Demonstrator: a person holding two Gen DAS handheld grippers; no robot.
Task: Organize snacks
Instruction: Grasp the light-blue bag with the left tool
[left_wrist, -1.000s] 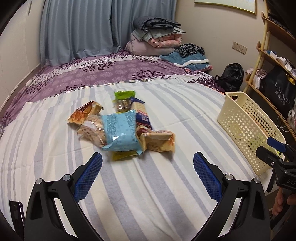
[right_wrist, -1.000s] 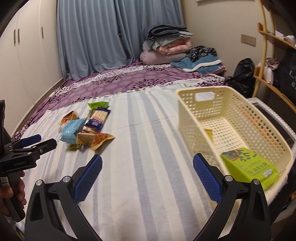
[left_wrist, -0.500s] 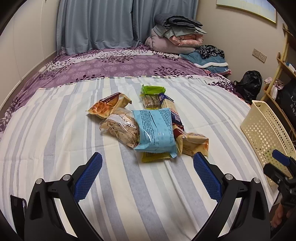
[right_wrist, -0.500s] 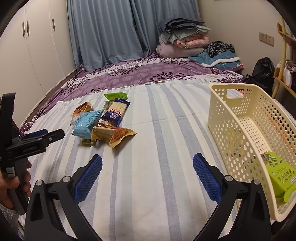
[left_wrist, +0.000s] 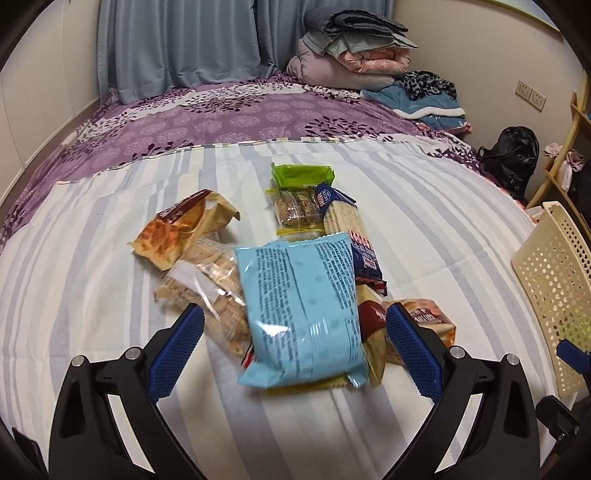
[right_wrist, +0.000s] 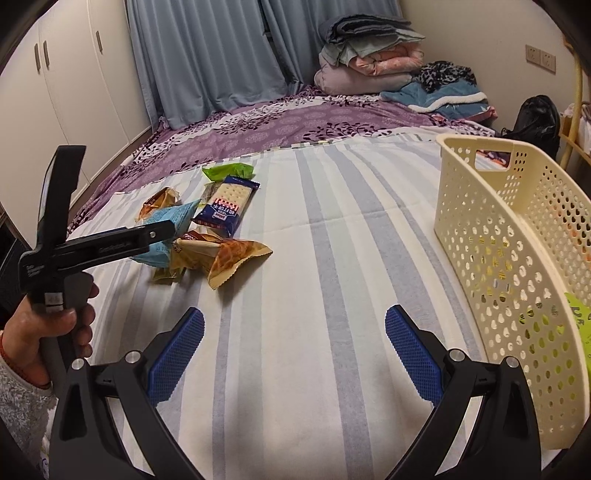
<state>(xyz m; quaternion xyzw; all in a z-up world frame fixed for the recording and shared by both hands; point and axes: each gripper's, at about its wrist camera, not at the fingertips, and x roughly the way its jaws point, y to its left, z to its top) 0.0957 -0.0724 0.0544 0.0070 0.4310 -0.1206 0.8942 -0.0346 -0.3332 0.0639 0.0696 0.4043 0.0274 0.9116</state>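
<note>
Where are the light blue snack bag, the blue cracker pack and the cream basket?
light blue snack bag (left_wrist: 303, 314), left wrist view, middle of its printed back.
blue cracker pack (right_wrist: 227, 205), right wrist view, centre of its front.
cream basket (right_wrist: 509, 251), right wrist view, perforated near wall.

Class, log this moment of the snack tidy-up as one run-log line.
left hand-held gripper: open, straddling light blue snack packet | right hand-held gripper: open, empty | basket: right of pile
</note>
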